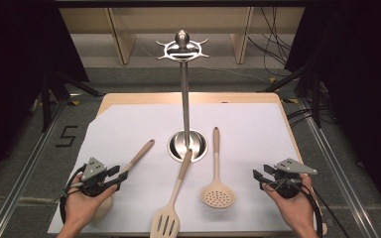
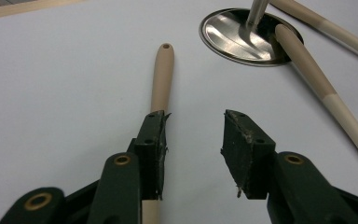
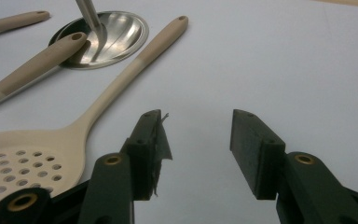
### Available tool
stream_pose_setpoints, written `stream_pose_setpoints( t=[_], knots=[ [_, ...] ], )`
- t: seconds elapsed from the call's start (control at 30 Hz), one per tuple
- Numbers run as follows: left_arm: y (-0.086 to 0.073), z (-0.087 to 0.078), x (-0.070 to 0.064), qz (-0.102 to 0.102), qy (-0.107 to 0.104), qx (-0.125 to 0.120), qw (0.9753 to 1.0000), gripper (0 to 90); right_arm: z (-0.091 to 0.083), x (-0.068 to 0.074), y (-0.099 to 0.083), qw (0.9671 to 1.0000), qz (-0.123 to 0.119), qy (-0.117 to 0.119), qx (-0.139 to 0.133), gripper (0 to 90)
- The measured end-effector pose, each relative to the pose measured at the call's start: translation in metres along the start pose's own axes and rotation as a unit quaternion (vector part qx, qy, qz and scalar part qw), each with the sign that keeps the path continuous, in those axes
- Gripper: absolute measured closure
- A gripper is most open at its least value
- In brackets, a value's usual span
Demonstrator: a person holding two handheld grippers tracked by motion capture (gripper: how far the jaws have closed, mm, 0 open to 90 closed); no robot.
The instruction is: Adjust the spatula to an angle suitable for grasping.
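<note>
Nearest the lower edge of the high view, the left tongs (image 1: 113, 177) are held in the person's left hand (image 1: 82, 206) over the near left of the bench (image 1: 258, 119). They stand apart, with nothing clamped between them. In the left gripper view, a beige utensil handle (image 2: 161, 74) passes under the left jaw, so the stretch beneath it is hidden, and contact cannot be told. The head of this utensil is covered by the hand and tongs in the high view.

At the near right, the right tongs (image 1: 259, 178) are likewise spread wide and empty above bare white paper, held by the right hand (image 1: 295, 208).

Between the two, a slotted spatula (image 1: 165, 223) is cut off by the lower frame edge, its handle tip resting on the steel base (image 1: 187, 145) of the utensil stand. Just beside it lies a perforated skimmer (image 1: 218, 194), its handle pointing away.

Farther off, the stand's pole (image 1: 184, 94) rises to a ring of hooks (image 1: 182, 49).
</note>
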State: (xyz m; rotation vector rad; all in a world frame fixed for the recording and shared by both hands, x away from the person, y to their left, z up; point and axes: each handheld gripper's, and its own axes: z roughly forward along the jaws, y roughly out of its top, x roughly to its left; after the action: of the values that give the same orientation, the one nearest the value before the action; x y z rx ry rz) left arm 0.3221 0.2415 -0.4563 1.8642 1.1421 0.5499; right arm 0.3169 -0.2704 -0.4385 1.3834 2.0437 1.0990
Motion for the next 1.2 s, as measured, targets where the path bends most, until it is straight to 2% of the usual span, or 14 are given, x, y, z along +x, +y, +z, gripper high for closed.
stream_pose_setpoints(
  t=[0.17, 0.2, 0.23, 0.3, 0.37, 0.57, 0.6, 0.7, 0.83, 0.97, 1.03, 1.1, 1.17, 1.2],
  knots=[
    [0.001, 0.001, -0.002, -0.01, 0.004, 0.0, 0.9999, 60.6, 0.003, -0.001, -0.001, 0.9999, 0.01, 0.009, 0.001, 54.5],
    [0.001, 0.0, -0.003, -0.006, 0.002, 0.001, 1.0, 61.3, 0.004, -0.005, -0.001, 1.0, -0.003, 0.005, 0.0, 54.6],
    [0.001, -0.001, -0.005, -0.006, -0.002, 0.0, 1.0, 62.2, 0.003, -0.003, -0.002, 0.9999, 0.012, 0.004, 0.011, 54.8],
    [0.001, -0.003, -0.007, -0.003, -0.006, 0.005, 1.0, 67.8, 0.003, -0.002, 0.0, 0.9999, 0.014, 0.003, 0.007, 55.1],
    [0.002, -0.006, -0.011, -0.003, -0.021, 0.01, 0.9997, 70.9, 0.004, 0.001, 0.002, 1.0, 0.0, 0.004, 0.005, 56.6],
    [0.008, -0.011, -0.027, 0.027, -0.04, 0.025, 0.9985, 89.0, 0.003, 0.007, 0.003, 0.9994, -0.03, -0.002, 0.019, 63.2],
    [0.009, -0.01, -0.03, 0.021, -0.044, 0.027, 0.9985, 89.3, 0.004, 0.003, 0.003, 0.9988, -0.046, -0.006, 0.014, 65.6],
    [0.011, -0.006, -0.036, 0.017, -0.057, 0.035, 0.9976, 89.3, 0.003, 0.004, 0.002, 0.9993, -0.027, 0.0, 0.025, 67.9],
    [0.013, -0.002, -0.038, 0.025, -0.058, 0.047, 0.9969, 89.3, 0.005, 0.004, 0.002, 0.999, -0.031, -0.002, 0.03, 69.2],
    [0.013, -0.001, -0.036, 0.027, -0.056, 0.053, 0.9967, 89.3, 0.006, 0.004, 0.002, 0.9988, -0.039, 0.001, 0.03, 69.5],
    [0.013, -0.003, -0.032, 0.015, -0.047, 0.05, 0.9975, 89.3, 0.005, 0.005, 0.002, 0.9989, -0.035, 0.003, 0.032, 69.5],
    [0.012, -0.007, -0.018, 0.029, -0.027, 0.075, 0.9964, 89.3, 0.005, 0.004, 0.002, 0.9987, -0.039, 0.009, 0.031, 69.3],
    [0.011, -0.006, -0.016, 0.016, -0.025, 0.079, 0.9964, 89.3, 0.005, 0.005, 0.002, 0.9989, -0.033, 0.007, 0.032, 69.2],
    [0.01, -0.007, -0.01, 0.02, -0.022, 0.103, 0.9942, 89.3, 0.005, 0.005, 0.002, 0.9987, -0.041, 0.004, 0.03, 69.1]
  ],
)
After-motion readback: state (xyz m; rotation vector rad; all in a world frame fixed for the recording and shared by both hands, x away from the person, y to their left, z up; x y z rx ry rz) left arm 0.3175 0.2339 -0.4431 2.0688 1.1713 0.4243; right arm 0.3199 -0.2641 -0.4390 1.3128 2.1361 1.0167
